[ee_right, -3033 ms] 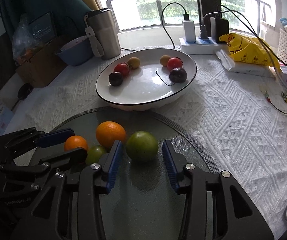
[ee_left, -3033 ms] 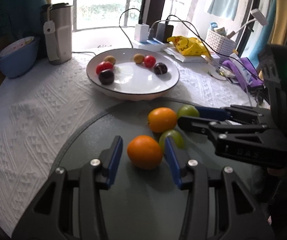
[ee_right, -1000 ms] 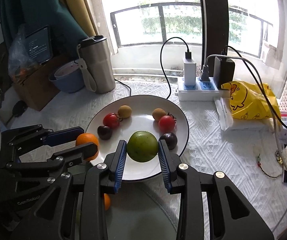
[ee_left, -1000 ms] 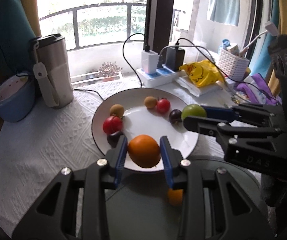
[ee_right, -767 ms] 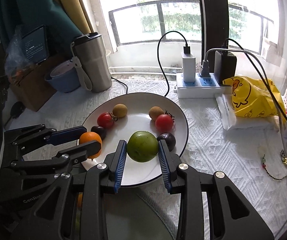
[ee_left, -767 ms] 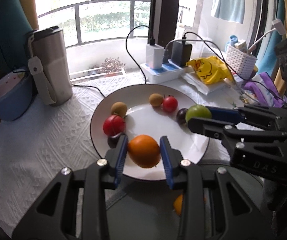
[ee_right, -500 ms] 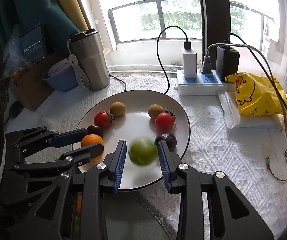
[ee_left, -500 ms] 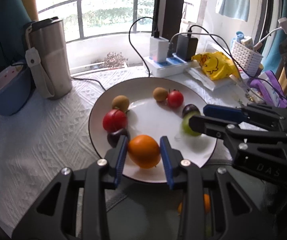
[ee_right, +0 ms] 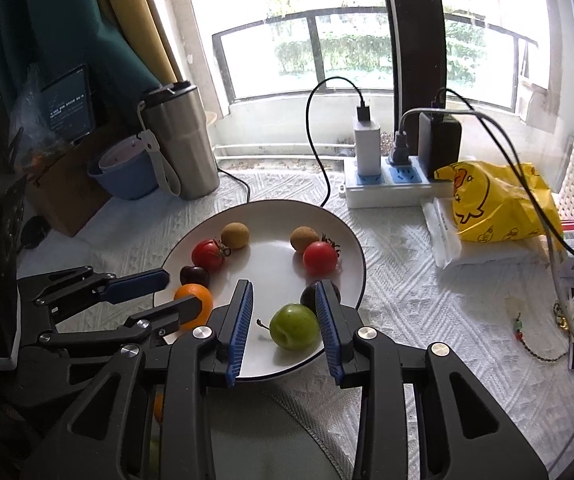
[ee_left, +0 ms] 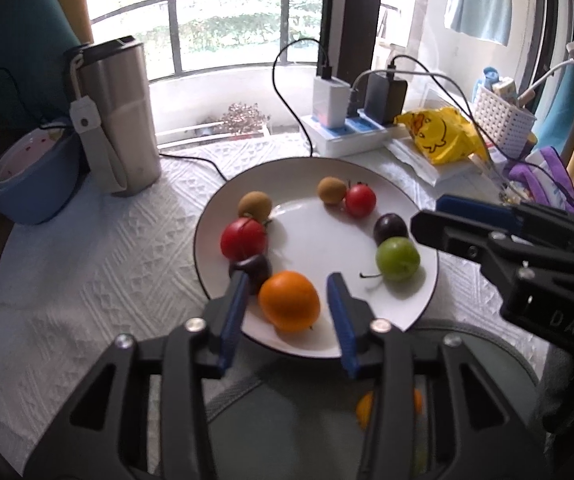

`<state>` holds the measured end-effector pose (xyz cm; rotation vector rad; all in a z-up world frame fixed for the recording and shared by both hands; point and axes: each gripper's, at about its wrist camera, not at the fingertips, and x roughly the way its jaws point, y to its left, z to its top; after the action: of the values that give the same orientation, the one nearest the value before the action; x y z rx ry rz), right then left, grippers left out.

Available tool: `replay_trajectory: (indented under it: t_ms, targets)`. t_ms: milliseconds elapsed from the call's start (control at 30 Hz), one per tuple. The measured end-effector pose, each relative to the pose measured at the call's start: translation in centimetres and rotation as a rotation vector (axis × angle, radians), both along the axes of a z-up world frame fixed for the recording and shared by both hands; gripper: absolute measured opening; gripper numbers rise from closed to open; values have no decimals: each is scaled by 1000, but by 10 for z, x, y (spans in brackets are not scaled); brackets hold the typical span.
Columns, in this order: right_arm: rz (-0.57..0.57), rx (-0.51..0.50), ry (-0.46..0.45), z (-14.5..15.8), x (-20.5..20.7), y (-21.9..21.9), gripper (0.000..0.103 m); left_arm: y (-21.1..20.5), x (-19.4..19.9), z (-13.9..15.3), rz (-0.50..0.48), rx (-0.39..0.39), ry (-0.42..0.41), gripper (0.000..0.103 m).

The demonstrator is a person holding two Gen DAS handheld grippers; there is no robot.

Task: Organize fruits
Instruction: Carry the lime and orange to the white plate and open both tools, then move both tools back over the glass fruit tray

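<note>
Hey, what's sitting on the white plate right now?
On the white plate: an orange, a green fruit, two red tomatoes, two brown fruits and two dark plums. The left gripper partly covers one plum.

The left hand-held gripper [ee_left: 289, 312] is opening its jaws around an orange [ee_left: 289, 301] sitting on the white plate [ee_left: 319, 248], pads clear of it. A green fruit [ee_left: 397, 259] is lying beside the right hand-held gripper [ee_left: 427, 216].

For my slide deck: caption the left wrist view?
Left gripper jaws opening around an orange on the white plate.
</note>
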<state>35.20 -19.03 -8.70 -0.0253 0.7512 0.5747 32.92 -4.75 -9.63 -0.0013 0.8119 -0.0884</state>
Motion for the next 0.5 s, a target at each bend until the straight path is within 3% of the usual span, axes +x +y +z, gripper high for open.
replay_trajectory:
  t_ms: [233, 267, 367, 500]
  targets:
    - [-8, 9, -25, 13, -11, -5, 35, 1, -16, 15, 29, 2, -28, 47]
    - [-9, 10, -26, 15, -13, -5, 35, 2, -19, 18, 32, -2, -35, 49]
    - [-12, 15, -35, 20, -20, -8, 35, 2, -27, 25, 37, -15, -55, 70]
    - [-13, 18, -48, 26, -30, -9, 35, 3, -40, 36, 45, -27, -83, 75]
